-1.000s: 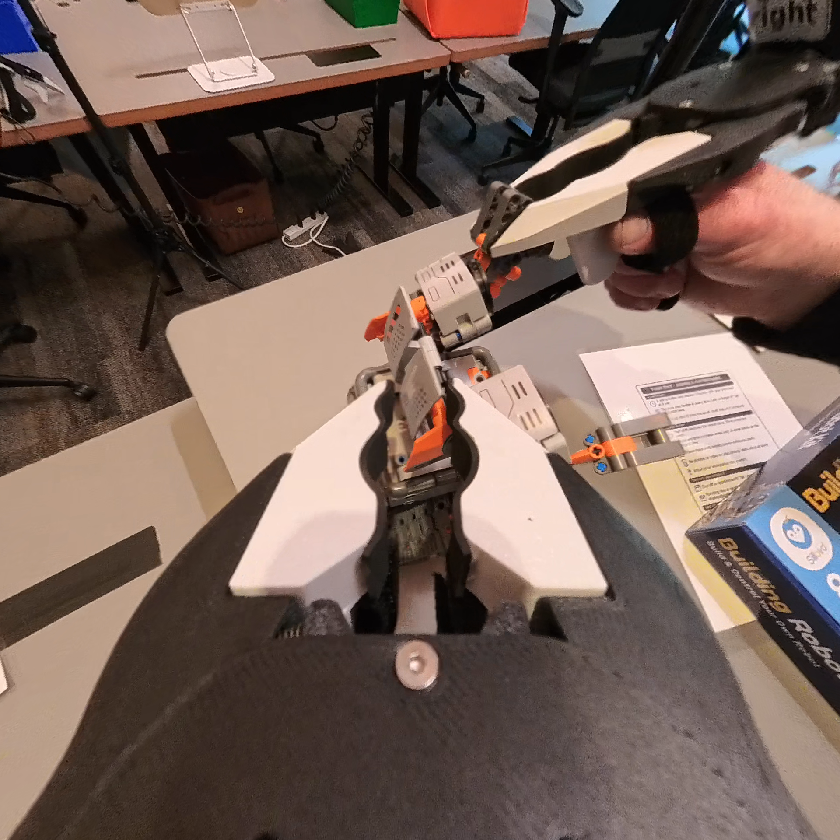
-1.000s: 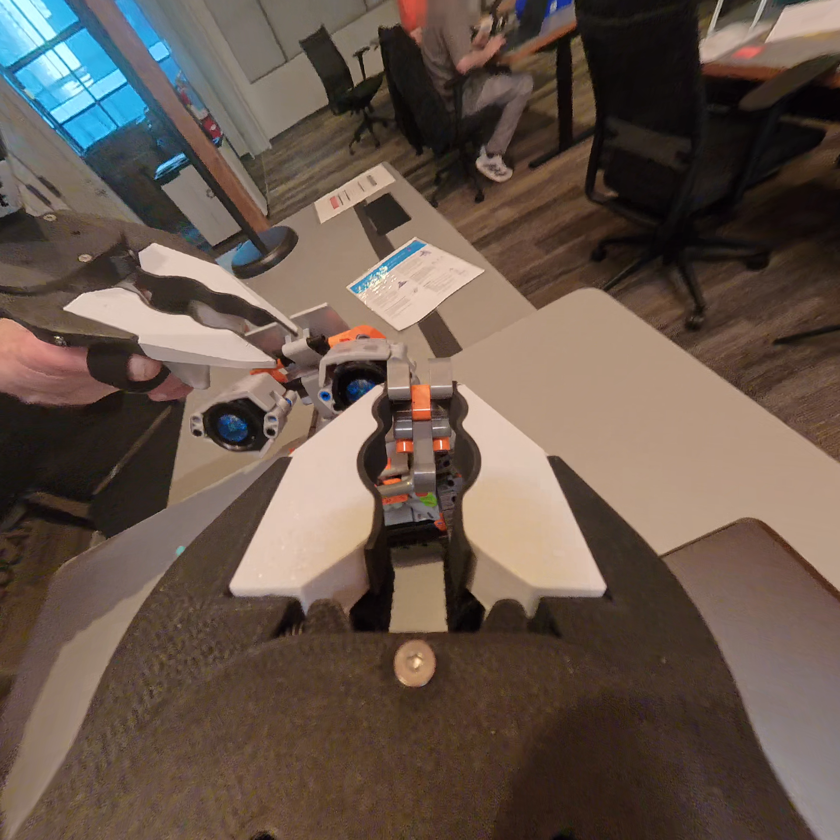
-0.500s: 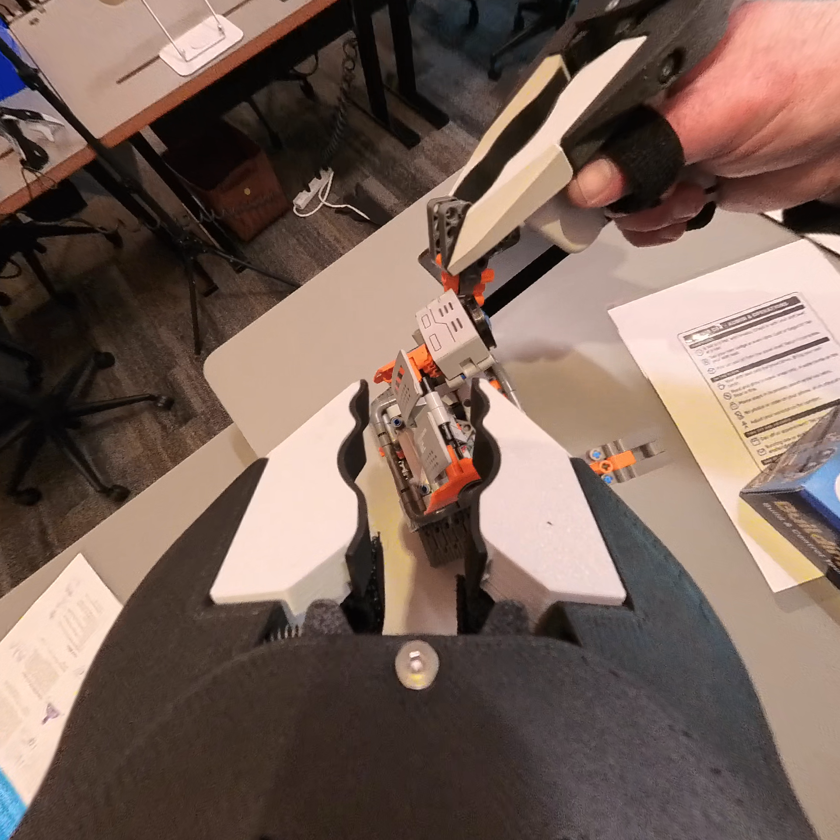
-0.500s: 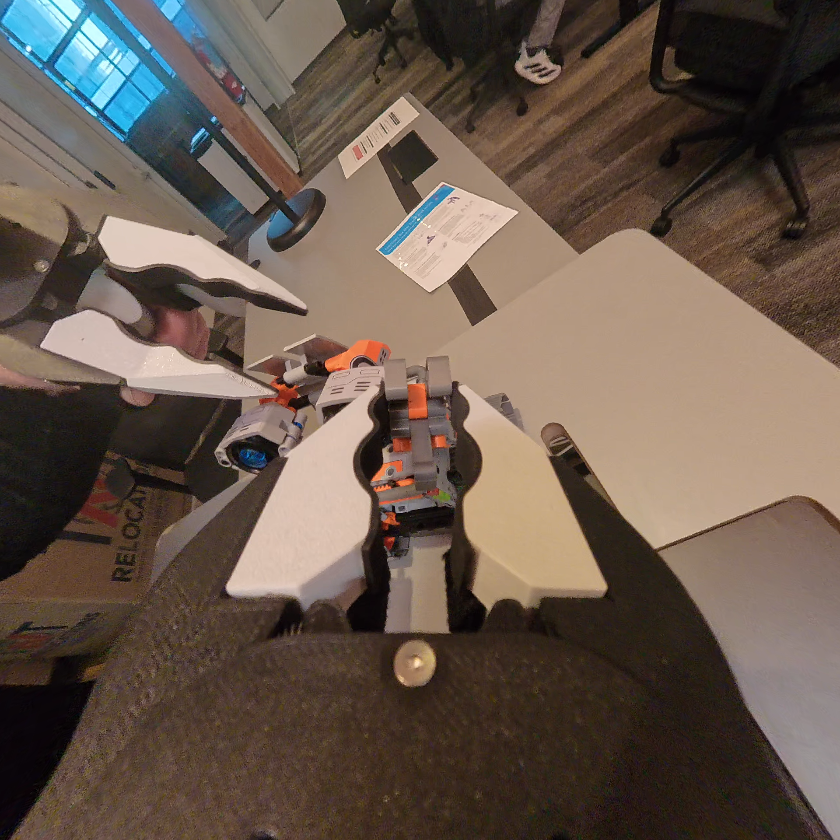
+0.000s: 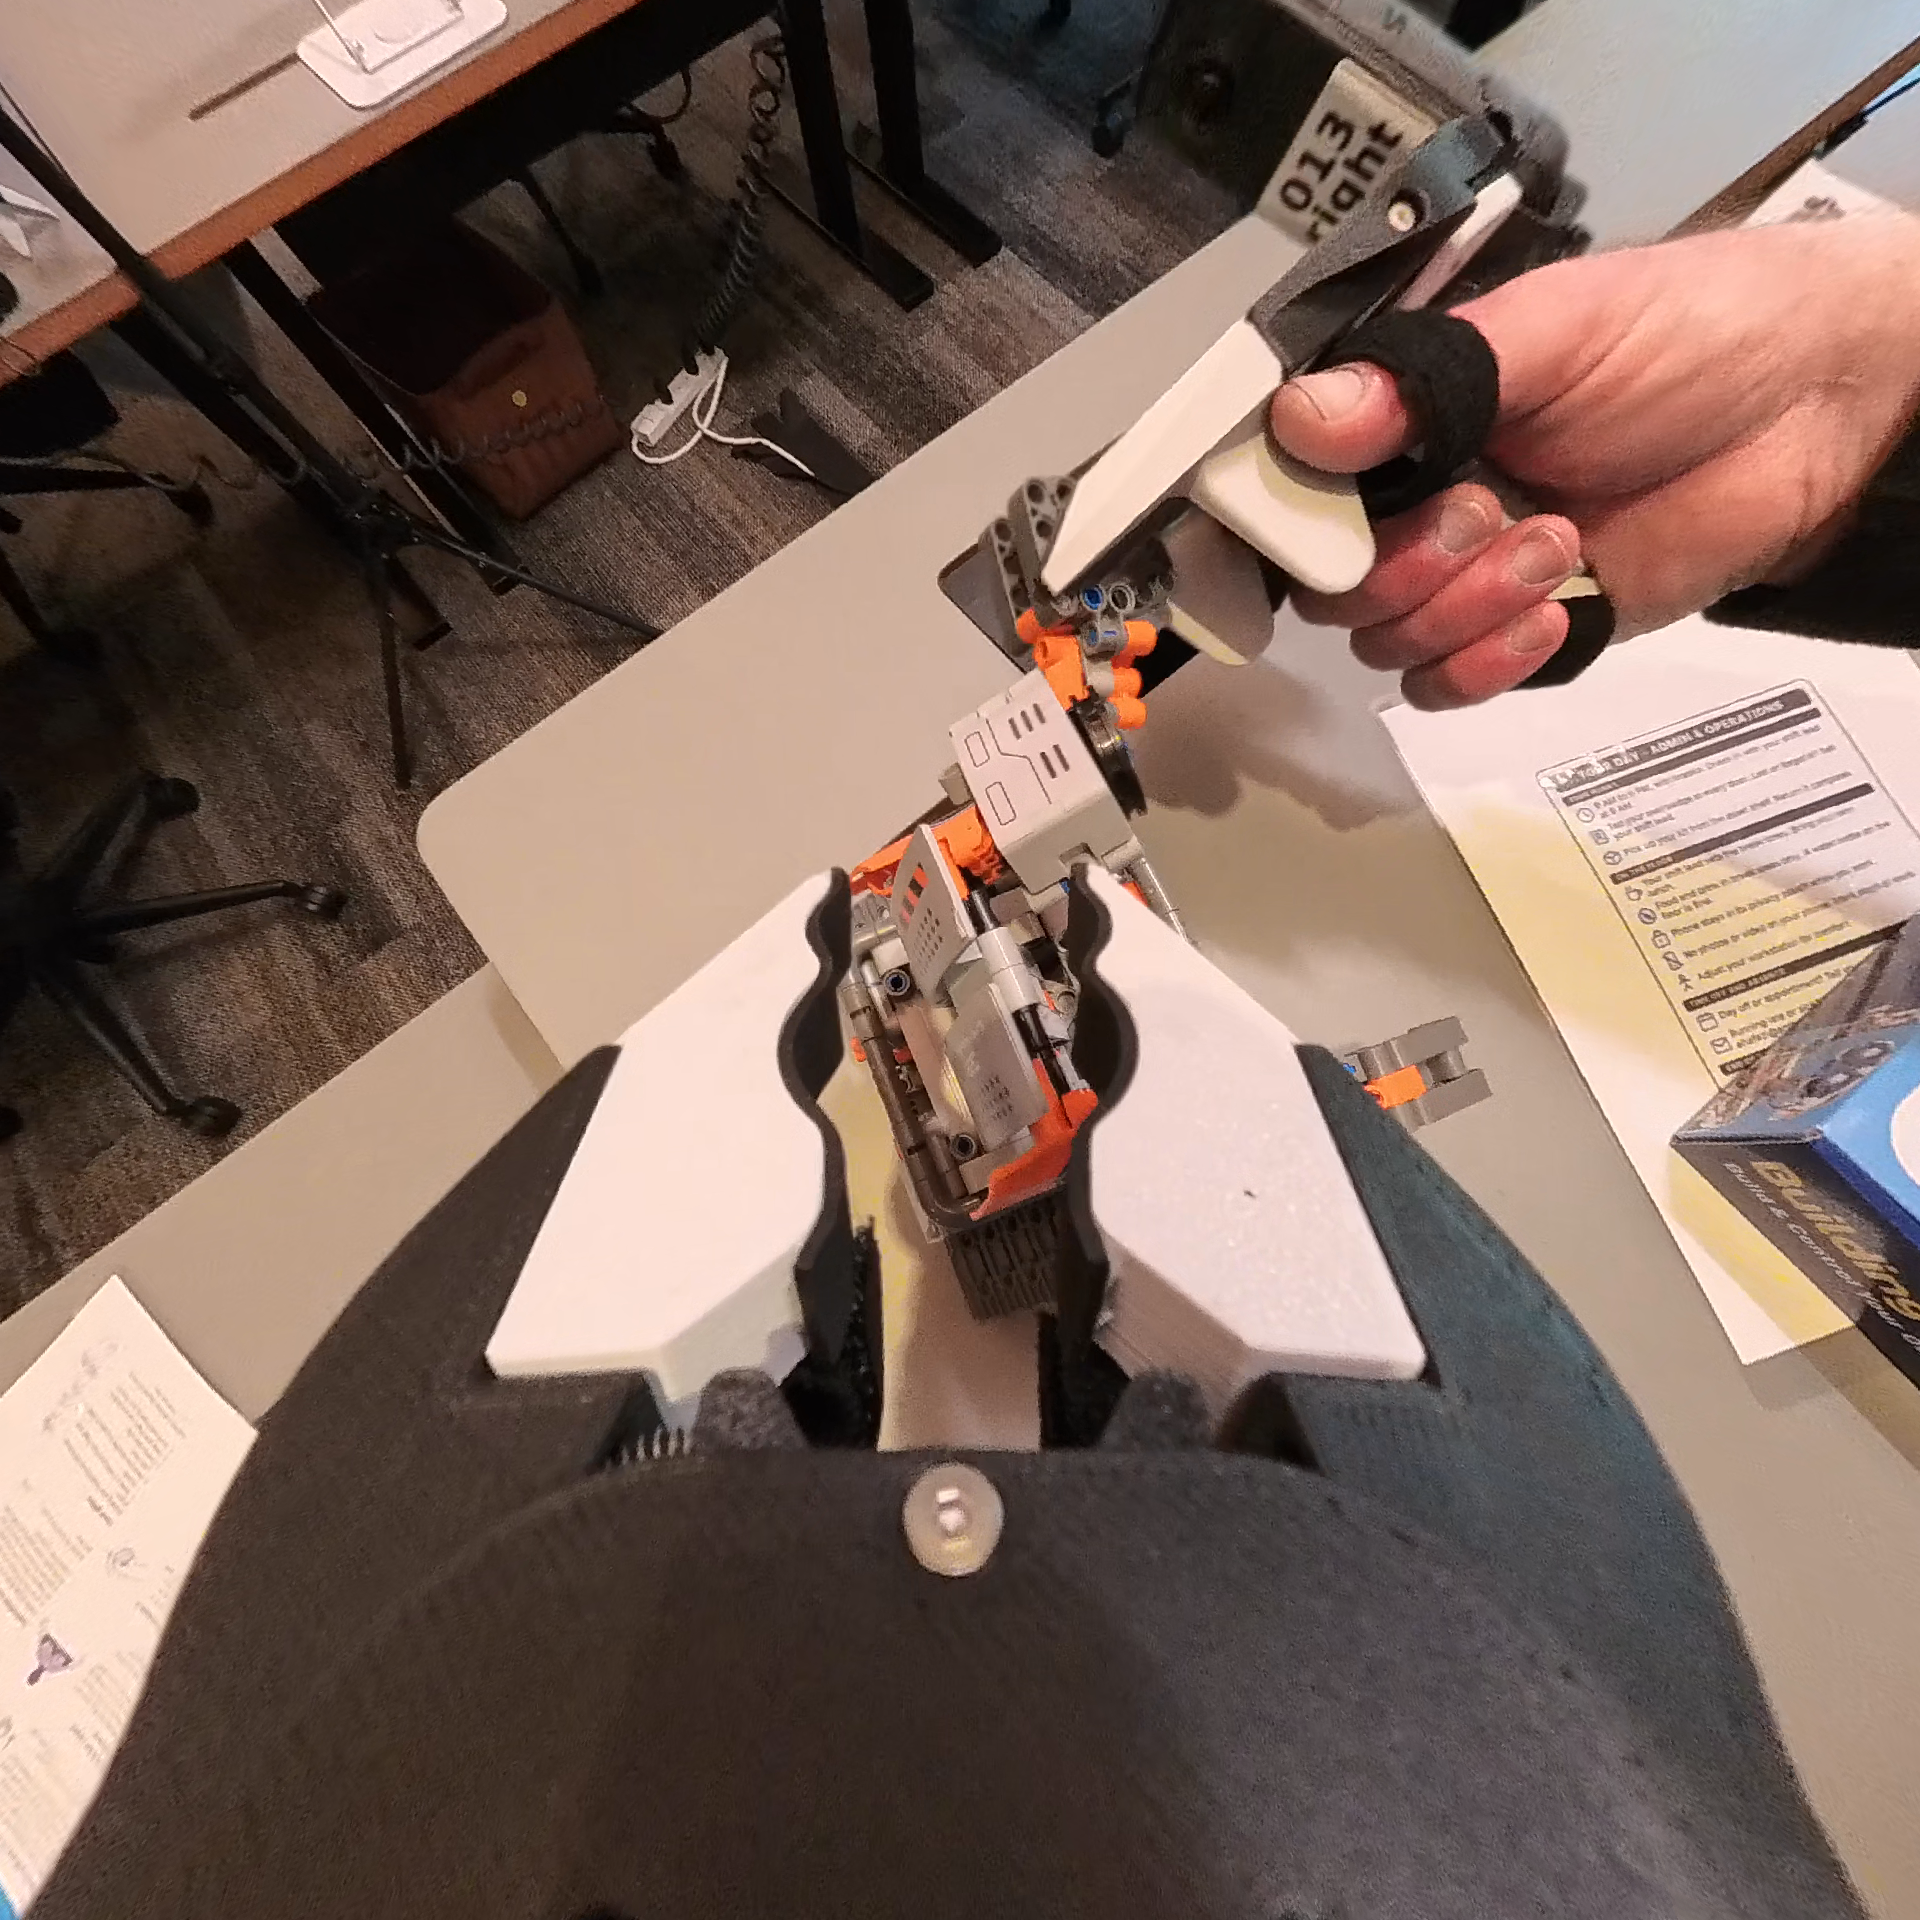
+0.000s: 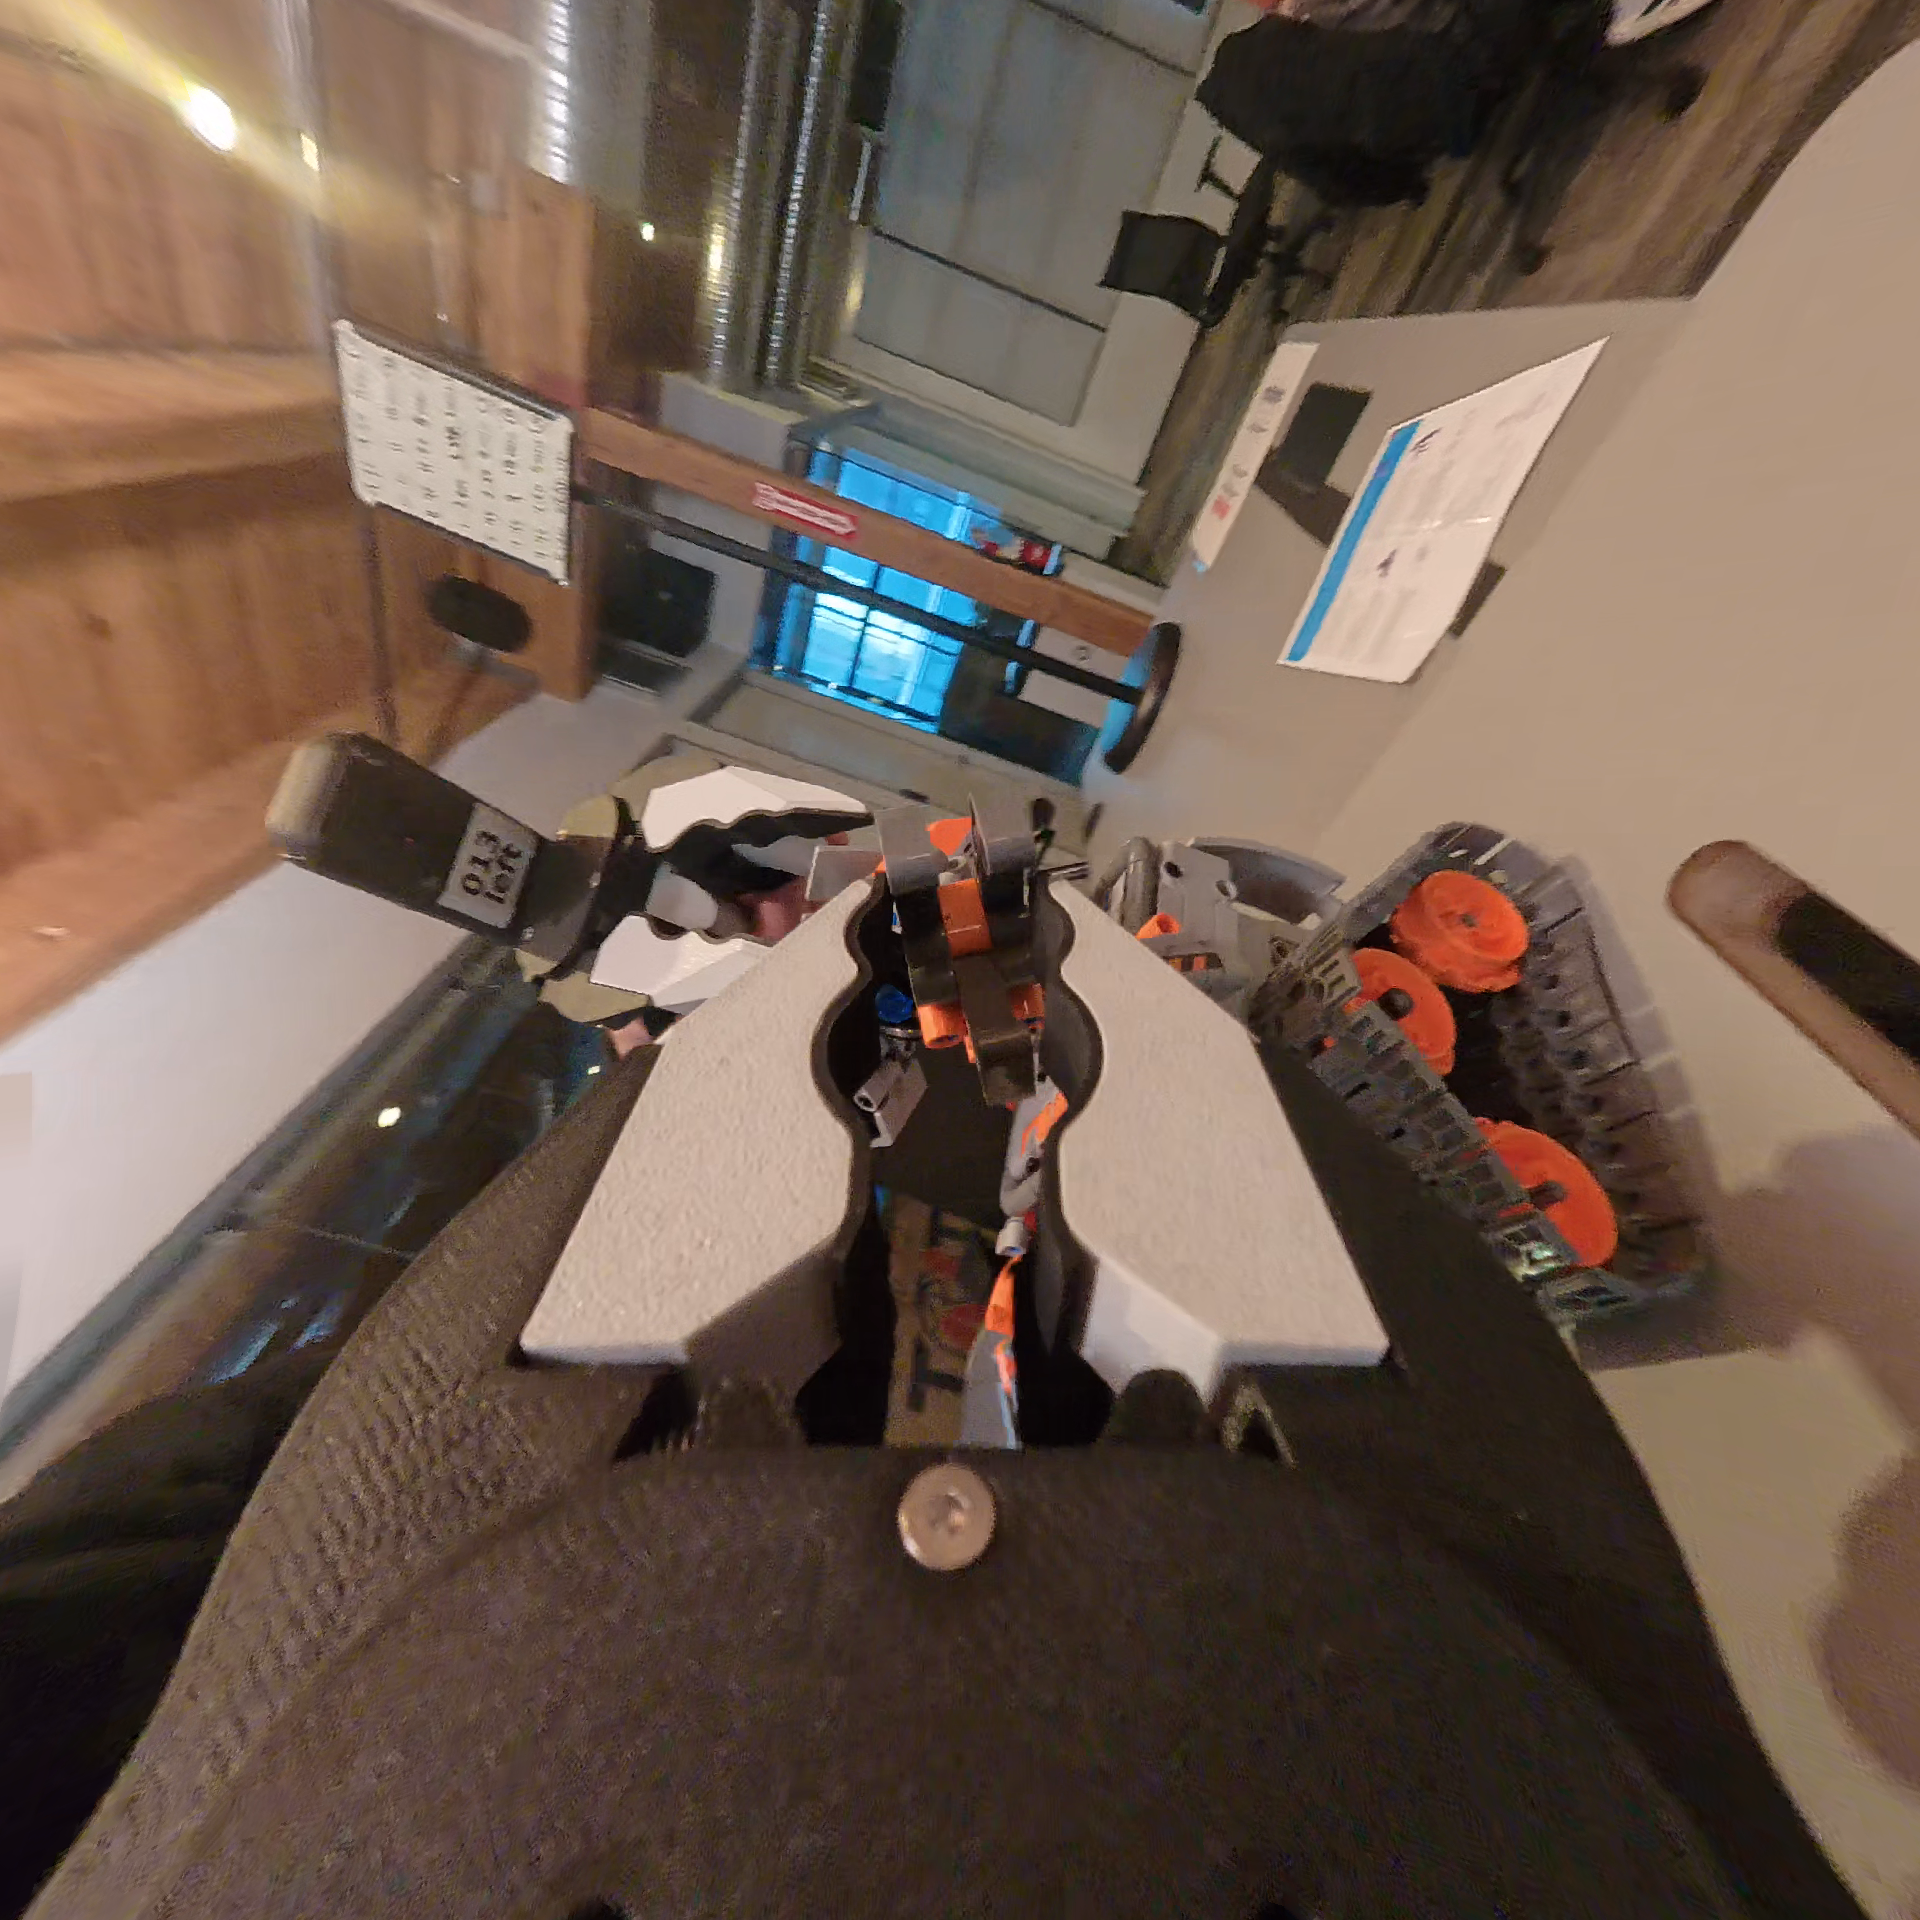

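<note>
Bare table (image 5: pixel 727 748) left; box (image 5: pixel 1808 1195) right.

White printed sheet (image 5: pixel 1662 862) lying flat on grey table (image 5: pixel 727 727), right side. Blue box (image 5: pixel 1829 1195) sitting on sheet's near corner, overlapping it. Leaflet (image 5: pixel 94 1507) lying at table's near left edge. White power strip (image 5: pixel 681 400) trailing cable across carpet beside brown case (image 5: pixel 509 405) under far desk. Office chair base (image 5: pixel 156 935) standing left. Blue-edged sheet (image 6: pixel 1444 509) lying on neighbouring table; window (image 6: pixel 894 644) glowing blue behind.
</note>
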A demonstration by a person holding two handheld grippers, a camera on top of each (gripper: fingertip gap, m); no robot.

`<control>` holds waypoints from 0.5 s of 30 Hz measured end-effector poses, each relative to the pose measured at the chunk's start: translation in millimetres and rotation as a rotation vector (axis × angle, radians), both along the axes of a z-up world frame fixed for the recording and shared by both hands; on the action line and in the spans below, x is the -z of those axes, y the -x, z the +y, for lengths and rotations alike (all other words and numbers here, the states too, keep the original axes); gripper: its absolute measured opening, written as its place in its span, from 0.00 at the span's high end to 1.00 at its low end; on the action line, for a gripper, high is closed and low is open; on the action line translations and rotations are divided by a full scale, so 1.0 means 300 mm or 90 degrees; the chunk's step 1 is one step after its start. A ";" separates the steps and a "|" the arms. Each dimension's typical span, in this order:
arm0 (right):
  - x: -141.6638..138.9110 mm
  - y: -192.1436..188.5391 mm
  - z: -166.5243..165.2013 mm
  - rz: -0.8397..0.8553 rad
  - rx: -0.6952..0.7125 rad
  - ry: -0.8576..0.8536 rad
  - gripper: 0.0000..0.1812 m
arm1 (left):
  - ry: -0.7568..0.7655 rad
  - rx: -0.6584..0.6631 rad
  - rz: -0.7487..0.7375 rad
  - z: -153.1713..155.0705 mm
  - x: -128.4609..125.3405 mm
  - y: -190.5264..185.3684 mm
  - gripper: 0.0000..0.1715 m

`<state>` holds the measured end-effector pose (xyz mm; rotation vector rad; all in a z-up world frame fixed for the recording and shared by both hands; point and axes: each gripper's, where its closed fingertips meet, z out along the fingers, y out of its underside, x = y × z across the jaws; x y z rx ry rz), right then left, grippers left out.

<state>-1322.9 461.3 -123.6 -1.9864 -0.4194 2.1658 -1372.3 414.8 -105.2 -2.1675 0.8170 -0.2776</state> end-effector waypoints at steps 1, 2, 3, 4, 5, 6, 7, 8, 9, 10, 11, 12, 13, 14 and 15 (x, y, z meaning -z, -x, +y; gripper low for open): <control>0.001 0.001 0.000 0.010 -0.006 0.008 0.87 | 0.001 -0.002 0.002 -0.001 0.004 0.003 0.78; -0.001 0.001 0.004 0.016 -0.001 0.003 0.87 | 0.004 -0.004 0.002 -0.003 0.008 0.007 0.78; -0.009 -0.002 0.008 0.020 0.008 -0.017 0.86 | 0.005 -0.006 -0.002 -0.005 0.009 0.009 0.78; -0.008 -0.006 0.007 0.009 0.012 -0.036 0.84 | 0.005 -0.009 -0.007 -0.008 0.009 0.014 0.78; -0.010 -0.011 0.006 -0.001 0.013 -0.058 0.81 | 0.006 -0.012 -0.009 -0.012 0.011 0.021 0.78; -0.018 -0.016 0.003 -0.003 0.014 -0.084 0.82 | 0.008 -0.013 -0.010 -0.017 0.014 0.026 0.79; -0.019 -0.021 0.001 -0.013 0.010 -0.100 0.81 | 0.010 -0.015 -0.014 -0.021 0.017 0.030 0.79; -0.017 -0.026 -0.004 -0.027 0.002 -0.115 0.81 | 0.010 -0.018 -0.015 -0.024 0.020 0.035 0.79; -0.016 -0.032 -0.006 -0.040 -0.002 -0.137 0.80 | 0.010 -0.020 -0.016 -0.027 0.021 0.039 0.79; -0.012 -0.036 -0.009 -0.059 -0.009 -0.157 0.79 | 0.011 -0.019 -0.017 -0.032 0.022 0.040 0.79; -0.008 -0.041 -0.012 -0.076 -0.015 -0.176 0.78 | 0.011 -0.018 -0.017 -0.036 0.022 0.039 0.78; -0.008 -0.045 -0.013 -0.088 -0.019 -0.189 0.77 | 0.007 -0.020 -0.015 -0.038 0.017 0.039 0.78; 0.002 -0.051 -0.013 -0.111 -0.024 -0.192 0.74 | 0.003 -0.020 -0.014 -0.041 0.011 0.037 0.78; 0.008 -0.061 -0.007 -0.134 -0.019 -0.209 0.70 | -0.003 -0.017 -0.010 -0.046 0.000 0.033 0.77; 0.005 -0.074 -0.001 -0.150 -0.008 -0.233 0.70 | -0.012 -0.015 -0.003 -0.051 -0.012 0.031 0.77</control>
